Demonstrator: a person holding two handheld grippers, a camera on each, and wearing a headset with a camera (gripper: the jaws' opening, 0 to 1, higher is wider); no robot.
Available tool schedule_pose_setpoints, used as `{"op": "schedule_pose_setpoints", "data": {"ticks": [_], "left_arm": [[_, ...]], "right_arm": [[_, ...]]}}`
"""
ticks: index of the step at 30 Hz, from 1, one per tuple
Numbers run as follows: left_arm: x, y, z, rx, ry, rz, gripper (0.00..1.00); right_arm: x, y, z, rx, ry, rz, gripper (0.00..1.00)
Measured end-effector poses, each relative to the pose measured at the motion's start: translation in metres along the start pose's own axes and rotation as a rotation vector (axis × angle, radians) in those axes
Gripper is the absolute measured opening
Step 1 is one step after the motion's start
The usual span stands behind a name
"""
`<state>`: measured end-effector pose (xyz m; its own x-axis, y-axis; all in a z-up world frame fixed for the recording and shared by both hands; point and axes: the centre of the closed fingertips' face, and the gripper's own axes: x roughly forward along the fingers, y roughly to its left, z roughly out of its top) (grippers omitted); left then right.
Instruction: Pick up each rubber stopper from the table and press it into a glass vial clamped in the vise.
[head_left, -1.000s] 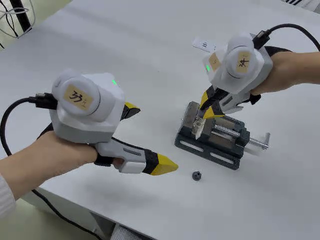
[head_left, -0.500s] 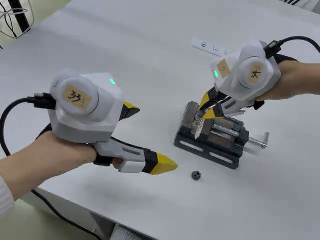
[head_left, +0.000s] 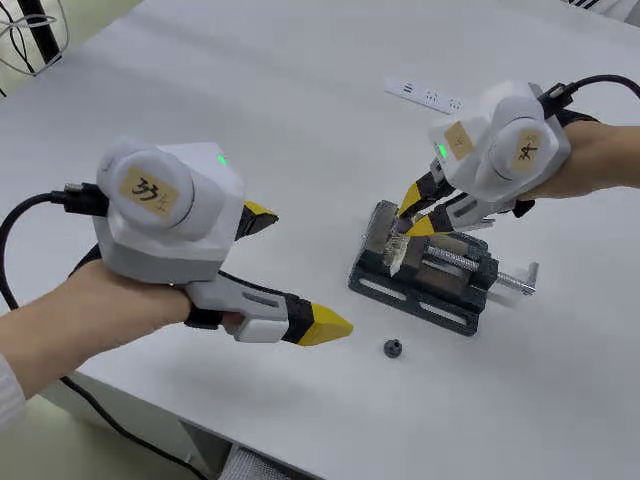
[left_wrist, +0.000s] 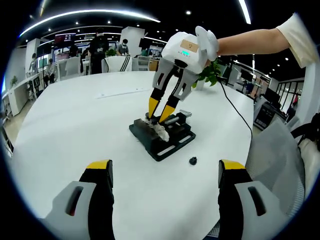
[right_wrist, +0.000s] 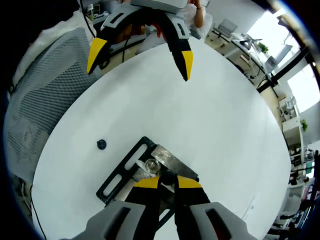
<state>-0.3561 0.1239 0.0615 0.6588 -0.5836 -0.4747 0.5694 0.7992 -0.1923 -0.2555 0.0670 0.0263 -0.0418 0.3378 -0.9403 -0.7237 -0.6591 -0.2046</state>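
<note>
Stopper (right_wrist: 168, 178) sits just beside the open mouth of the vial (right_wrist: 151, 165), which stands upright in the vise (right_wrist: 120, 172). The right gripper (head_left: 404, 224) is pinched nearly closed on it, tips pointing down. I'd judge it needs a small sideways shift onto the mouth before pressing. Second stopper (head_left: 393, 348) lies loose on the table (head_left: 250, 100) just beside the vise, nearer the left gripper (left_wrist: 164, 167), which is spread wide and empty.

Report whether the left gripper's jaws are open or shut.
Open: on the left gripper, the yellow-tipped jaws stand wide apart, white table between them.
</note>
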Motion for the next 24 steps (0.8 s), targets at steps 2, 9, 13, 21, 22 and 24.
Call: {"op": "schedule_pose_setpoints", "data": {"ticks": [2,9,13,21,22,24], "left_arm": [[-0.0001,0.0002,0.0003,0.001,0.001,0.002,0.86],[0.0004,-0.001,0.0011,0.0,0.003,-0.002,0.85],[0.0019,-0.0012,0.001,0.001,0.002,-0.007,0.85],[0.0027,-0.0034,0.0011,0.001,0.007,-0.011,0.84],[0.0026,-0.0042,0.0015,0.002,0.008,-0.01,0.84],[0.0026,-0.0041,0.0013,0.0,0.008,-0.012,0.84]], "right_arm": [[0.0001,-0.0003,-0.0005,-0.007,-0.003,0.002,0.05],[0.0004,-0.0001,-0.0006,-0.014,-0.008,-0.012,0.06],[-0.0003,0.0009,0.0013,-0.024,0.001,-0.01,0.07],[-0.0007,0.0015,0.0024,-0.038,0.012,-0.012,0.08],[-0.0012,0.0027,0.0029,-0.04,0.013,-0.01,0.08],[-0.0009,0.0023,0.0022,-0.042,0.012,-0.01,0.09]]}}
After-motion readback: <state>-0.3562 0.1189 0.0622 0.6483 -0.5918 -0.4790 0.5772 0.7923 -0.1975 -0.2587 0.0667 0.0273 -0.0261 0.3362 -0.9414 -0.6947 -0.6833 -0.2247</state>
